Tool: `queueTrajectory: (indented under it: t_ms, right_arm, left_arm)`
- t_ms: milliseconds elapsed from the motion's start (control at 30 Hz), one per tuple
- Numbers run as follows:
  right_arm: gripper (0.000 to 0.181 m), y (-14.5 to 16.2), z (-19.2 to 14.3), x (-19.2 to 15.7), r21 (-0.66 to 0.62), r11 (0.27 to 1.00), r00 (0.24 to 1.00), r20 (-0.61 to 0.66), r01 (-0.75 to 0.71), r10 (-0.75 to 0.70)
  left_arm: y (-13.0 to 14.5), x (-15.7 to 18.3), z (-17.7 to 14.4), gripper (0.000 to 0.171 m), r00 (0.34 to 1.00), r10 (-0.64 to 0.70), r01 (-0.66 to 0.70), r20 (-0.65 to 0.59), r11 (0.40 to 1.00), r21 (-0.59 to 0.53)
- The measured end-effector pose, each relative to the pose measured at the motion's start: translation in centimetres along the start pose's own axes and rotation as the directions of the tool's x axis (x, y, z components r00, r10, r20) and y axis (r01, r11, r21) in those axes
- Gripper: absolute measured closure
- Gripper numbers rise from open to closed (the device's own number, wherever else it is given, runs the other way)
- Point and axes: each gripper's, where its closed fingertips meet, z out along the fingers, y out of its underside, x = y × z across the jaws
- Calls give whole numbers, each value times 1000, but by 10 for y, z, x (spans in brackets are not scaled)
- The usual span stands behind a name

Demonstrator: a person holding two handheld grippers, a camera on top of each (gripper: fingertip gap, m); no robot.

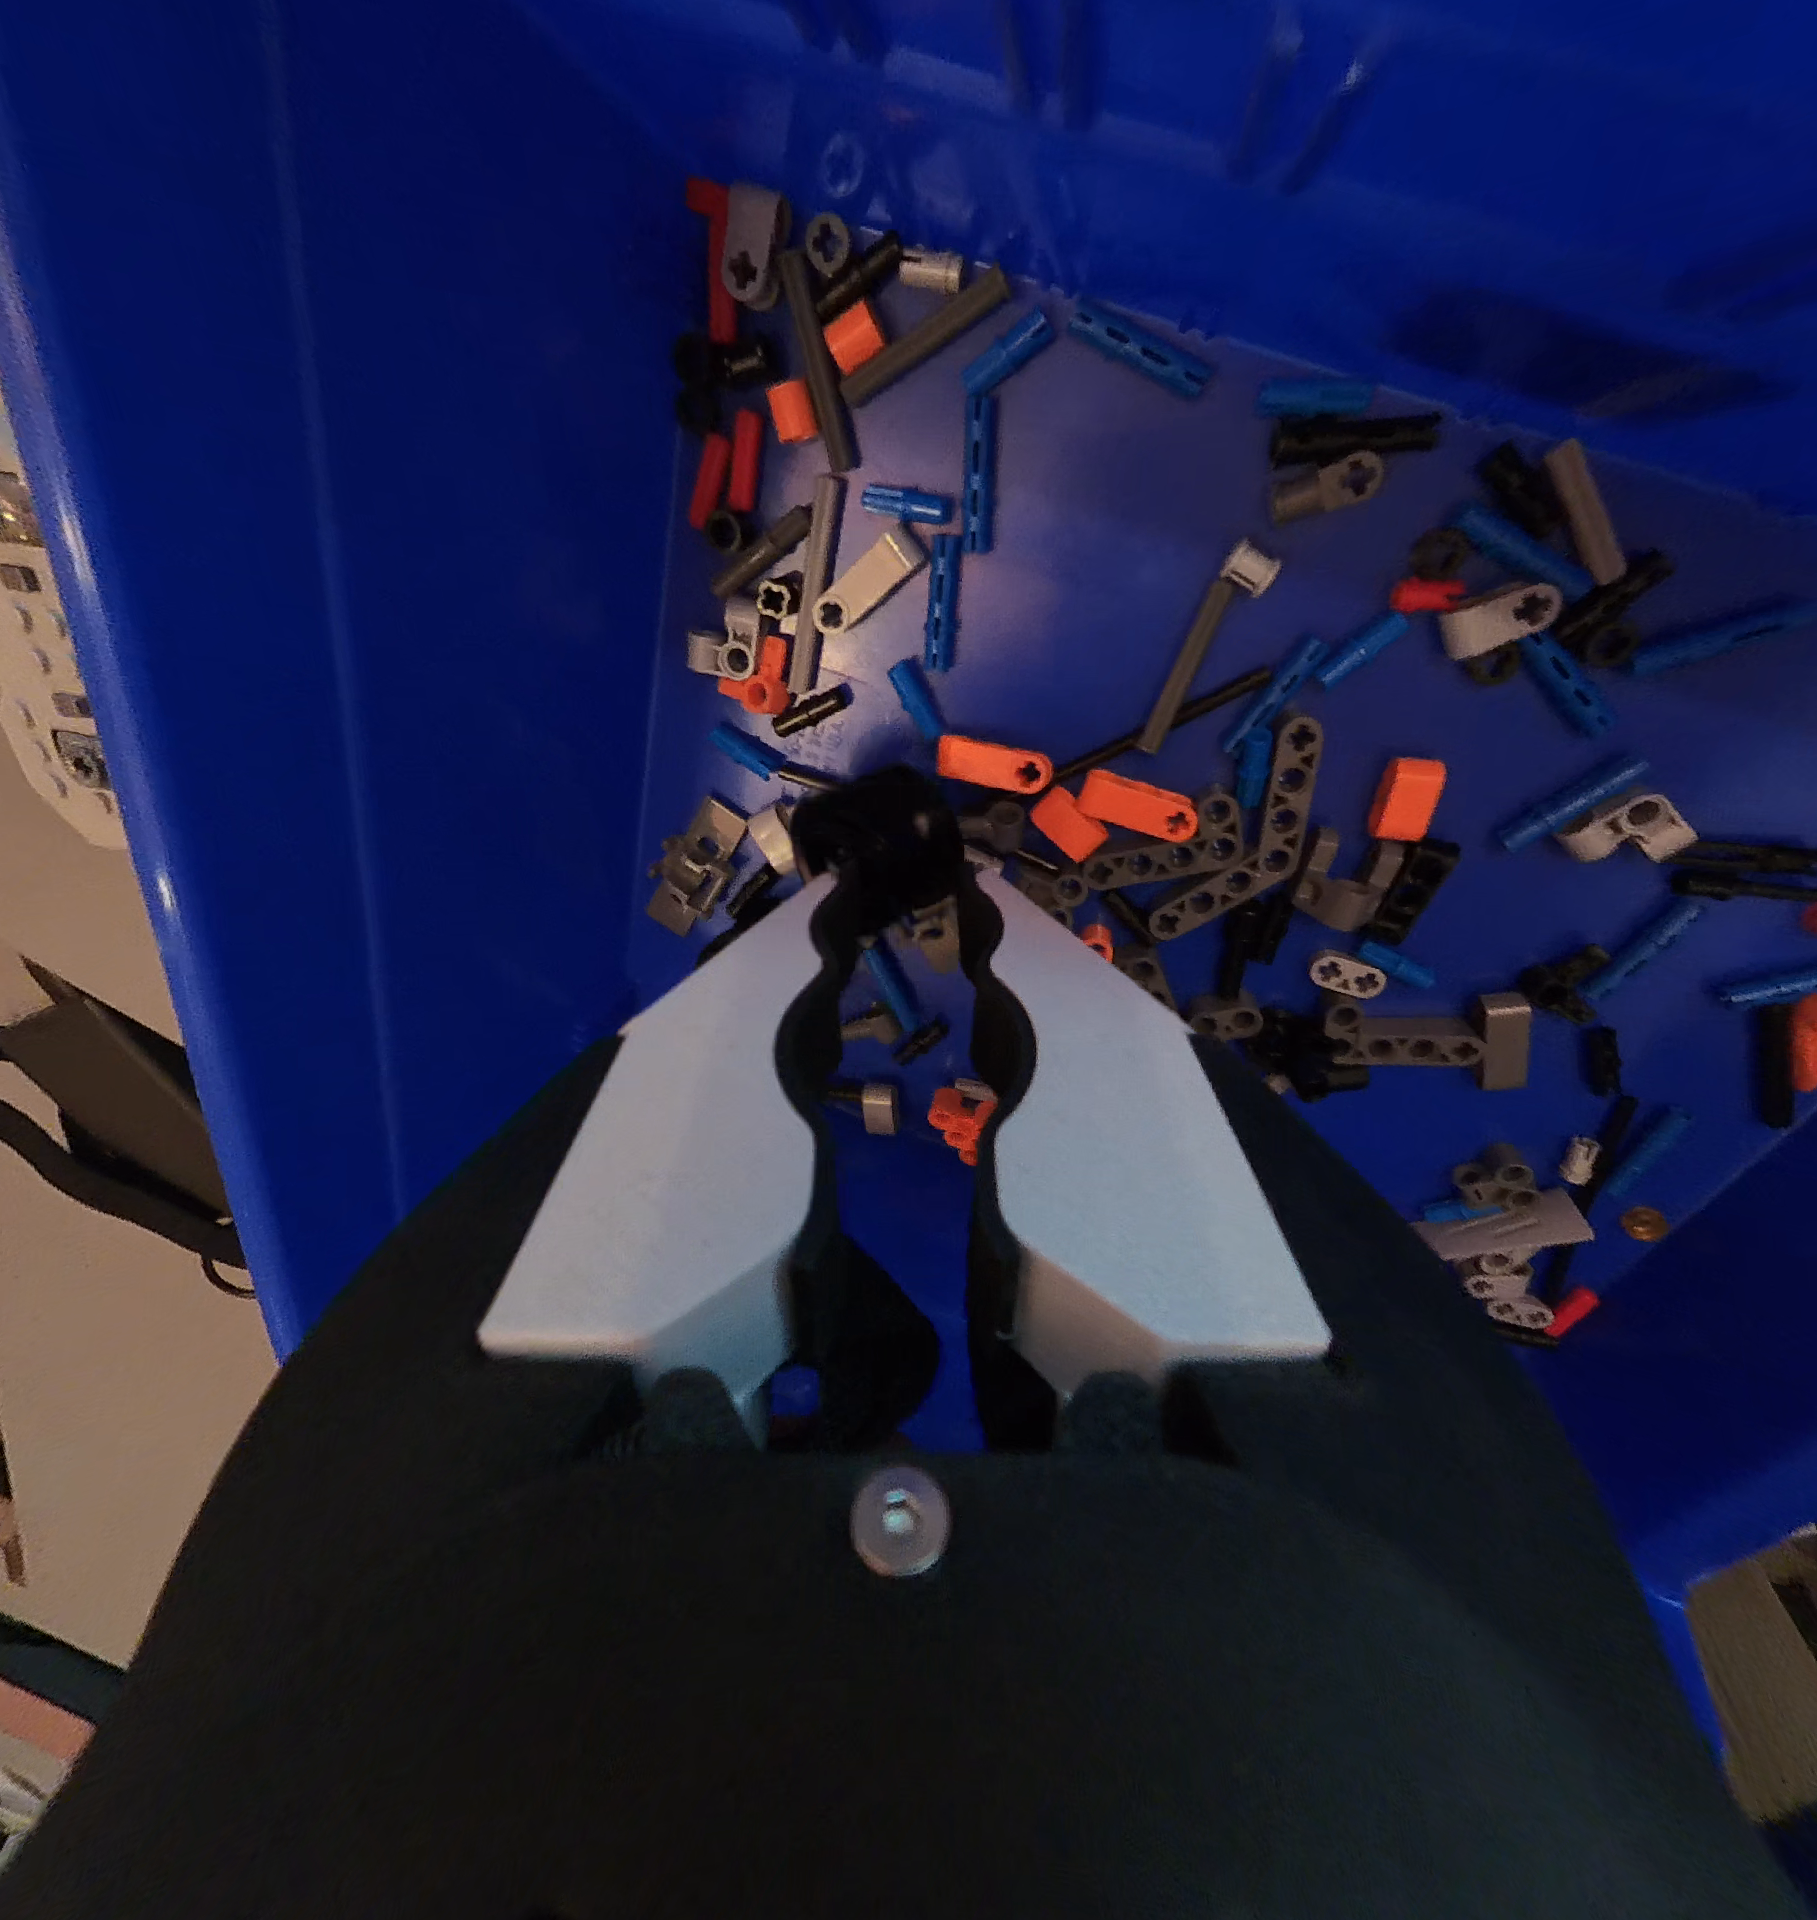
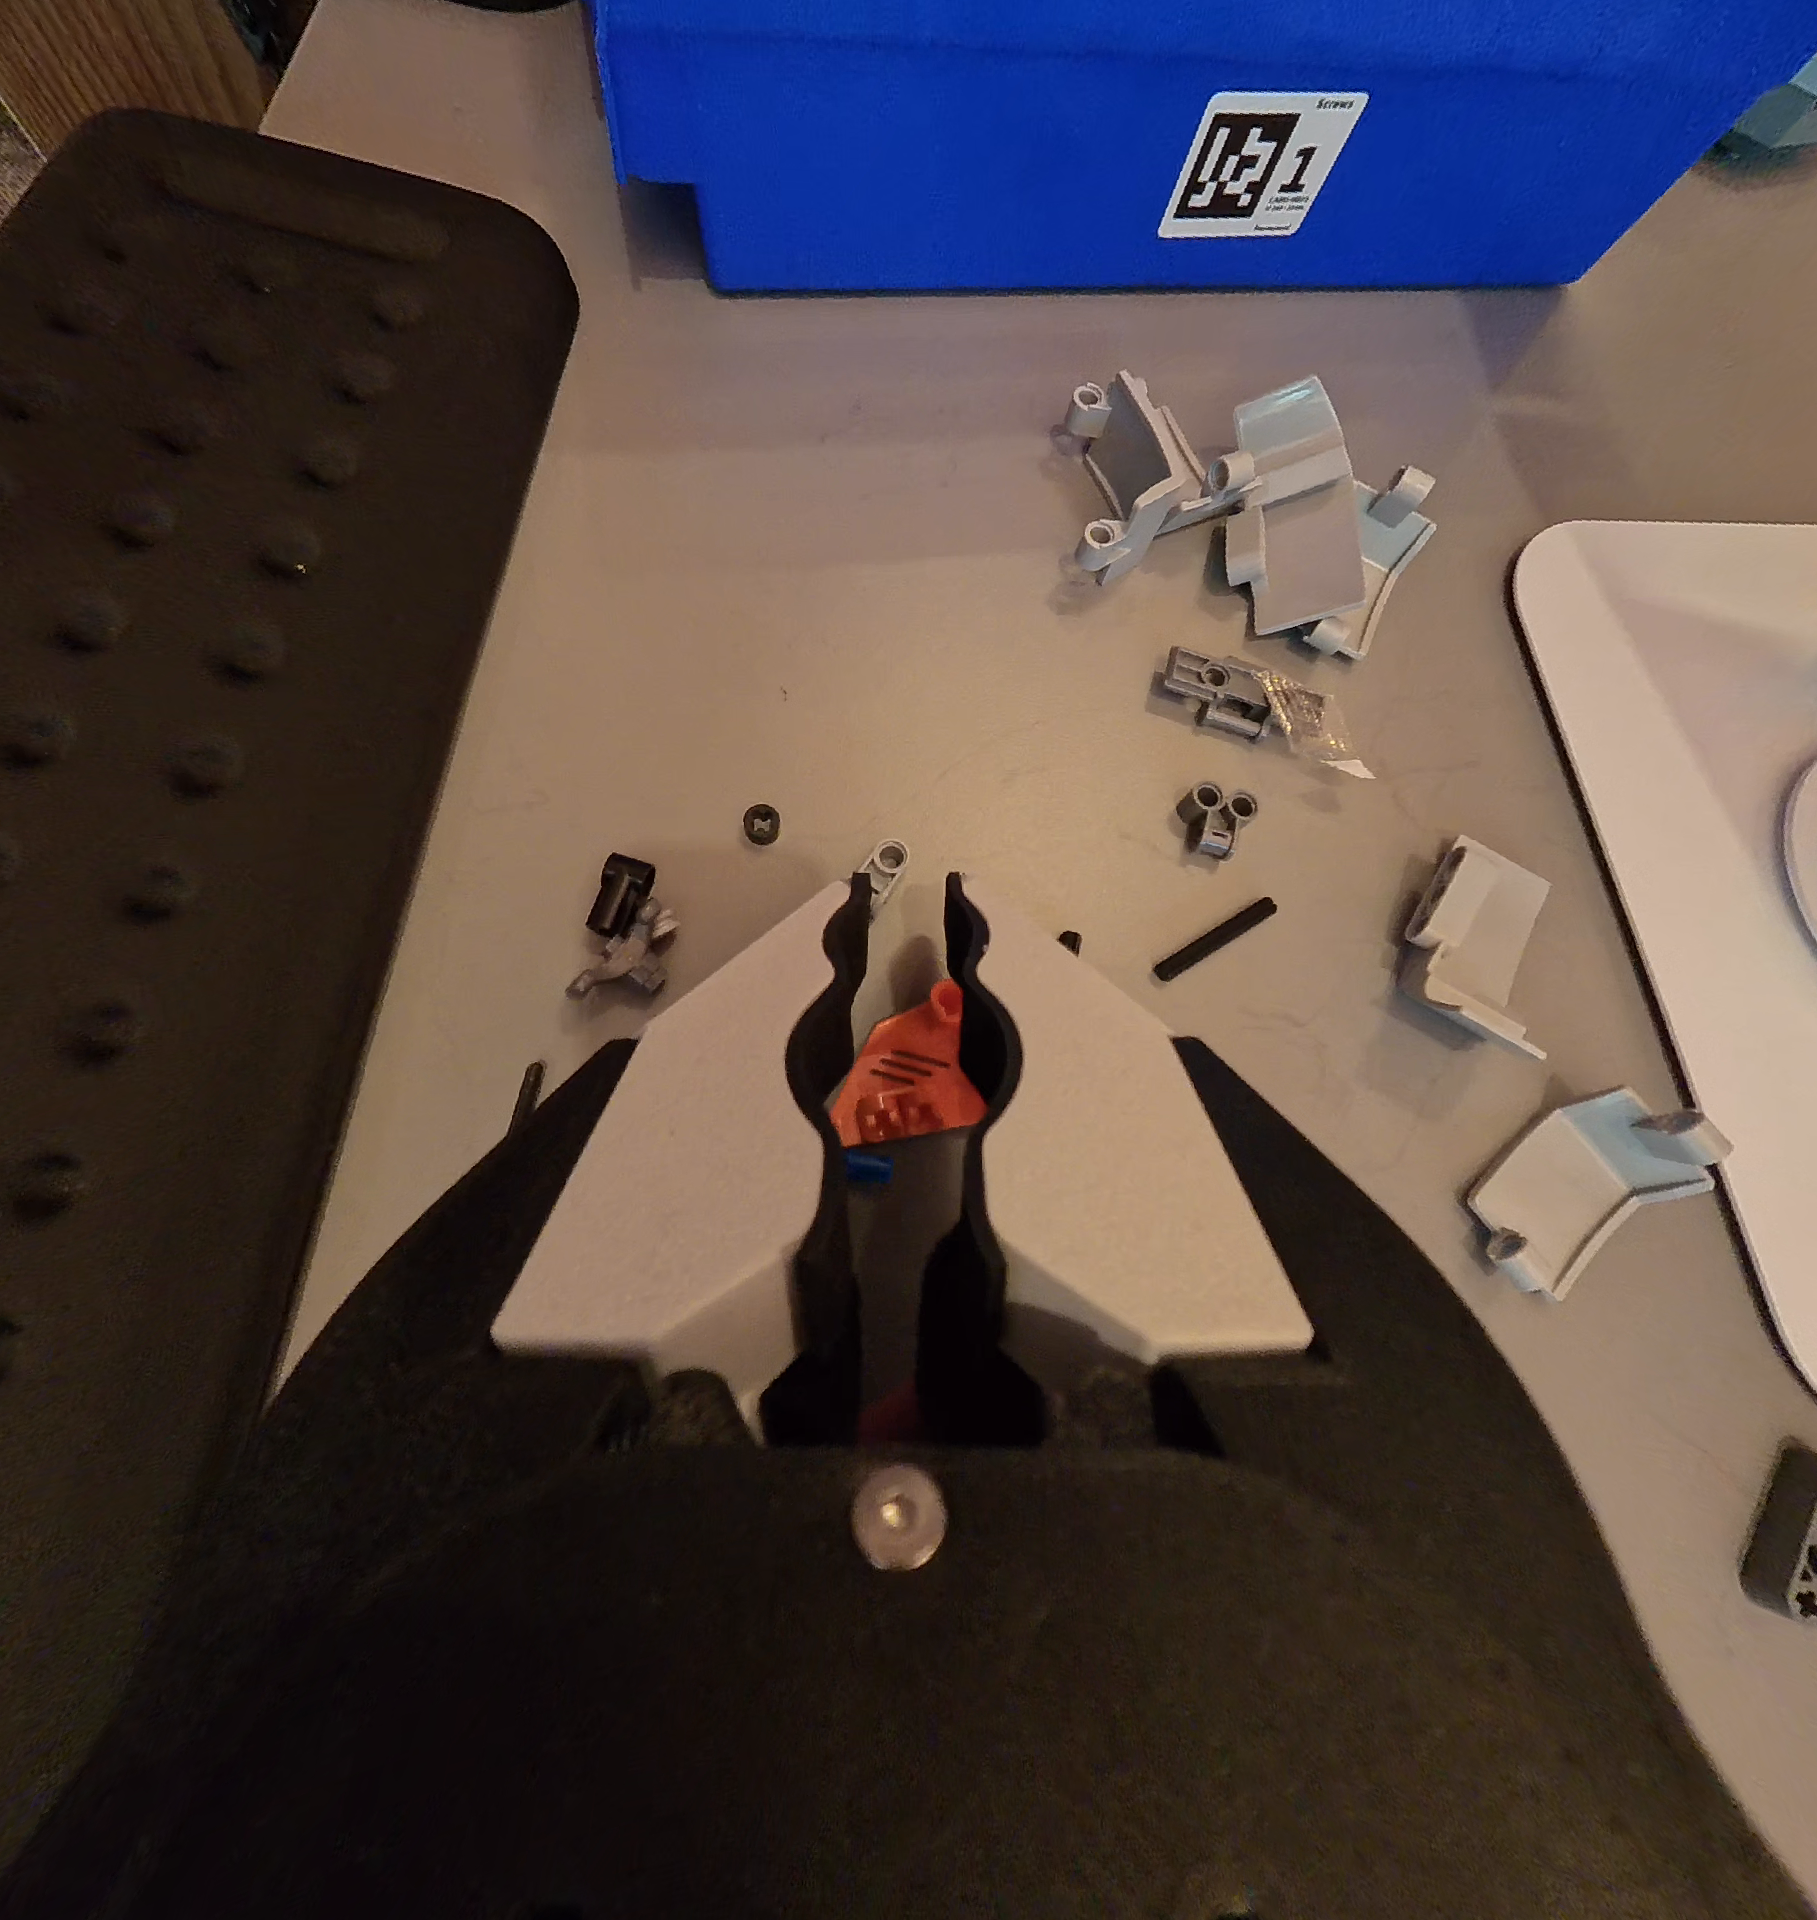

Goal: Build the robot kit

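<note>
Black piece [image 1: 873, 831]: pinched by left gripper [image 1: 876, 883] fingers, frame centre, above blue bin [image 1: 416, 520].
Orange piece [image 2: 904, 1081]: lodged between right gripper [image 2: 906, 883] fingers, tips narrowly apart.
Advice: hold both grips steady.

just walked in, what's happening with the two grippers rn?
The left gripper is inside a blue bin of loose building-toy parts, its tips shut on a small black piece just above the pile. The right gripper hangs over the grey table with an orange part clamped between its fingers, tips slightly apart. Grey curved panels, a black axle and a white tray lie nearby; a black mat lies on its left.
</note>
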Motion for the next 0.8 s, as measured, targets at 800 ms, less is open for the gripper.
queueTrajectory:
  t_ms: [800]
  right_arm:
    - [170, -1, -1, 0, 9, 1000, 1000, 3, -5, 5]
  left_arm:
    - [-61, 72, 15, 150, 970, 160, -113, -182, 963, 245]
